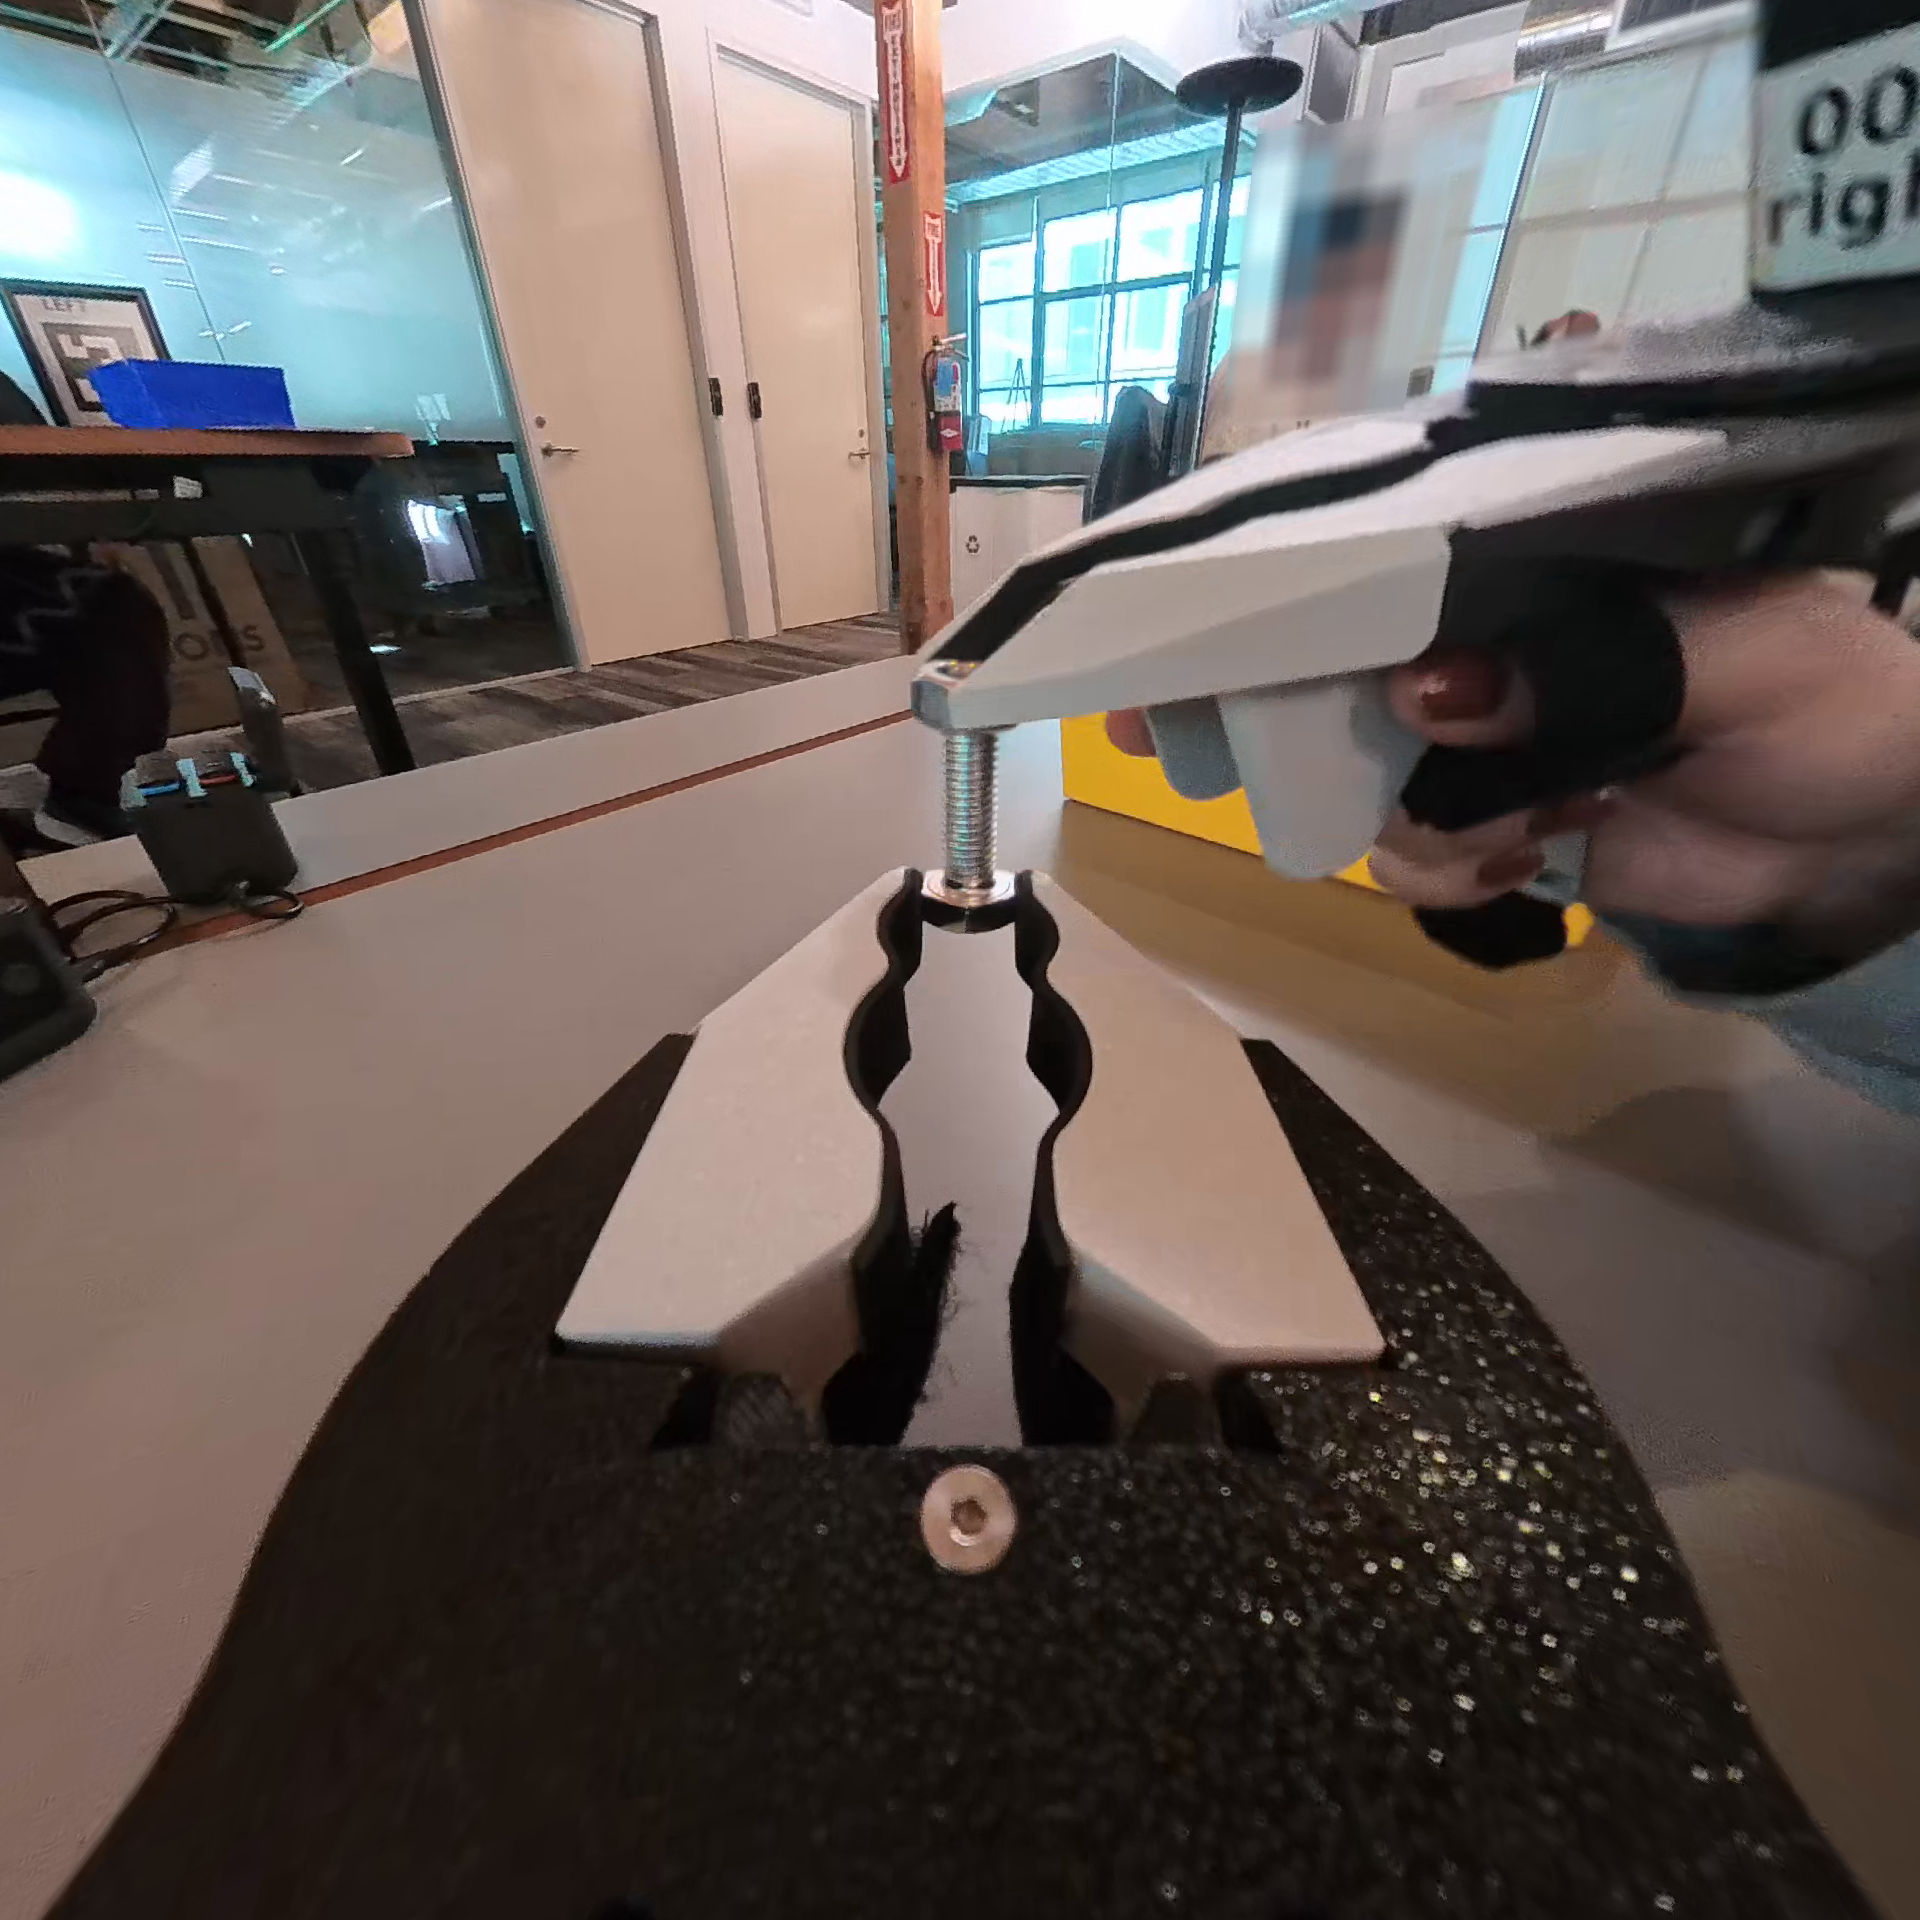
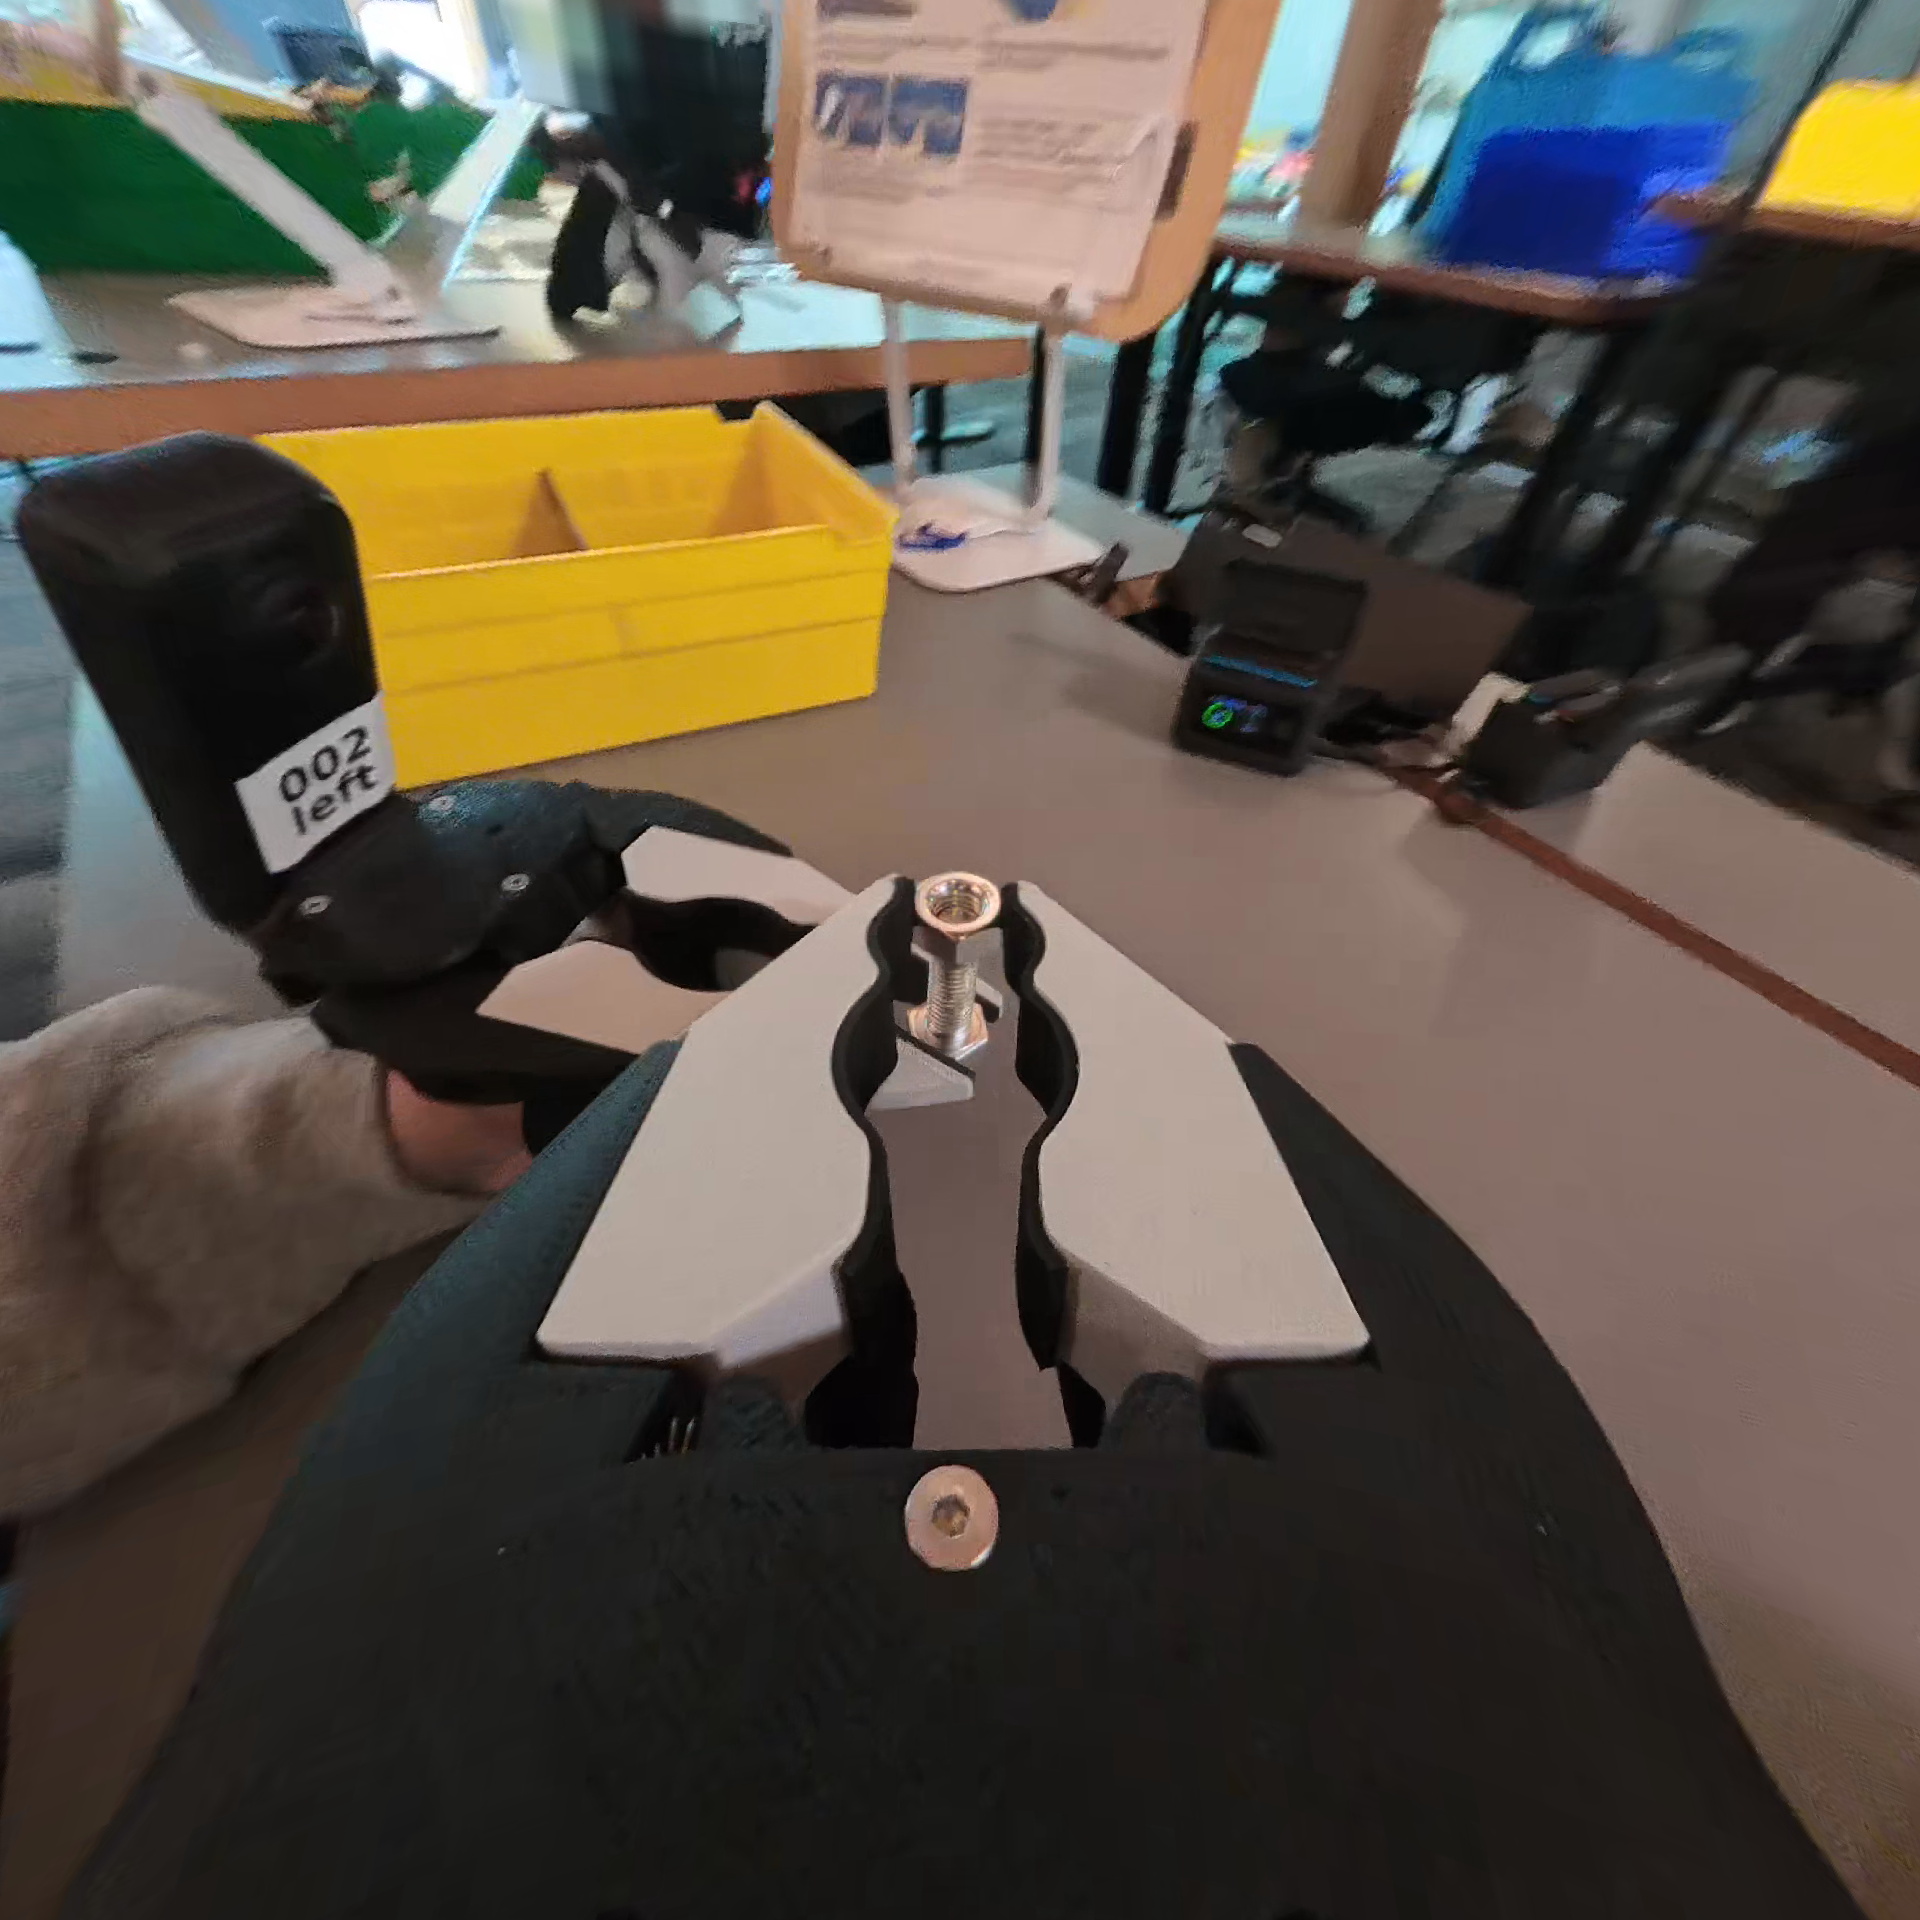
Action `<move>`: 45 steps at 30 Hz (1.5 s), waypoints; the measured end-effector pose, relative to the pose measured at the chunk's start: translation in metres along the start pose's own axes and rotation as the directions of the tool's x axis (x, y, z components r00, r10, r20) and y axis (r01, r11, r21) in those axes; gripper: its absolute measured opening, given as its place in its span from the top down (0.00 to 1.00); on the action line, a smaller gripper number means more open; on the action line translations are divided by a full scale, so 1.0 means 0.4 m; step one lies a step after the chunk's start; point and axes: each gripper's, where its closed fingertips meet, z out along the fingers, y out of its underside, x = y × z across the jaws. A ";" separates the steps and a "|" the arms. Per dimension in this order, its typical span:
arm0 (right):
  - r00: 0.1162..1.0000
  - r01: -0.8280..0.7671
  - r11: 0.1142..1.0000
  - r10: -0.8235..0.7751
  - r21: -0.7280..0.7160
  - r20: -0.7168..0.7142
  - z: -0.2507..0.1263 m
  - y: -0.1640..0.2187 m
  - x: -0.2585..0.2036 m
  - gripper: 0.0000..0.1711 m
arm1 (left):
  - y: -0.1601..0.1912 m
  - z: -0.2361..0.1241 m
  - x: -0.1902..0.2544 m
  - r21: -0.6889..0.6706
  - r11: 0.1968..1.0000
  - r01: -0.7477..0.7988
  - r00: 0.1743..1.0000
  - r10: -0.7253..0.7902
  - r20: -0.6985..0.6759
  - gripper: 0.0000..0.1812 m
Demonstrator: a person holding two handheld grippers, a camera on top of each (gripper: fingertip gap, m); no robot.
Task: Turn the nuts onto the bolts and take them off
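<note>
- Spanning both views, grey table [image 1: 312,1091] lies under both grippers; a brown strip runs along it beyond the fingertips.
- Yellow bin [image 2: 623,582] with a divider sits on the table ahead and to the left of the right gripper's tips; in the left wrist view it shows behind the right gripper's handle.
- Left gripper [image 1: 971,902]: fingers nearly together at the tips, pinching a hex nut [image 1: 968,902]. Seen from the right wrist view, it reaches in from the left, below the right gripper's fingers.
- Right gripper [image 2: 958,902]: tips narrowed onto the head of a bolt [image 2: 951,977], socket end facing up between them. From the left wrist view, it comes in from the right, above the left gripper's tips, held by a hand [image 1: 1662,790].
- Bolt is upright, clear of the table, threaded shank running down from the right gripper's tips into the nut.
- Nut sits at the lower end of the shank, directly ahead at the left gripper's fingertips; how far it is threaded on, cannot tell.
- Small black device [image 2: 1262,675] with a lit screen stands on the table, ahead and right of the right gripper.
</note>
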 end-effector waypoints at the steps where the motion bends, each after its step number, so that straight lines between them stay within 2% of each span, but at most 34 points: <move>1: 0.999 0.018 1.000 -0.018 0.021 -0.033 -0.001 0.000 0.000 0.91 | 0.000 0.000 0.003 0.001 1.000 0.009 1.000 -0.009 0.002 0.91; 5: 0.999 0.012 0.998 -0.009 0.066 -0.043 -0.007 -0.001 0.003 0.89 | 0.000 0.000 0.008 -0.002 1.000 0.006 1.000 -0.006 0.003 0.91; 8: 1.000 0.013 0.993 -0.015 0.115 0.021 -0.010 -0.013 -0.007 0.70 | 0.000 0.000 0.011 -0.002 1.000 0.008 1.000 -0.008 -0.010 0.91; 11: 0.991 -0.013 0.985 -0.010 0.169 0.133 -0.009 -0.025 -0.035 0.64 | 0.001 0.003 0.024 -0.003 1.000 -0.002 0.999 0.001 -0.042 0.91; 14: 0.978 -0.042 0.986 0.008 0.159 0.209 -0.001 -0.016 -0.051 0.61 | -0.001 0.004 0.035 0.001 1.000 -0.008 0.998 0.008 -0.065 0.91; 21: 0.971 -0.043 0.988 0.007 0.147 0.238 -0.030 0.009 -0.055 0.63 | -0.004 -0.002 0.008 0.011 1.000 0.027 0.999 -0.026 -0.031 0.91; 27: 0.964 -0.049 0.985 0.004 0.163 0.265 -0.012 -0.001 -0.056 0.61 | 0.002 0.009 0.053 -0.004 1.000 -0.011 0.993 0.011 -0.121 0.91; 31: 0.958 -0.045 0.987 -0.001 0.156 0.286 -0.017 0.011 -0.070 0.61 | -0.006 0.005 0.042 0.017 0.999 0.035 0.992 -0.033 -0.119 0.91; 34: 0.966 -0.054 0.987 0.013 0.154 0.258 -0.038 0.029 -0.053 0.66 | -0.016 -0.001 0.022 0.043 0.996 0.082 0.991 -0.077 -0.109 0.91; 40: 0.961 -0.092 0.976 0.034 0.200 0.274 -0.011 0.000 -0.051 0.64 | -0.002 0.015 0.072 0.002 0.999 0.035 0.981 -0.034 -0.193 0.91; 45: 0.949 -0.100 0.979 0.041 0.175 0.312 -0.026 0.013 -0.068 0.63 | -0.007 0.011 0.059 0.014 0.999 0.050 0.983 -0.047 -0.176 0.92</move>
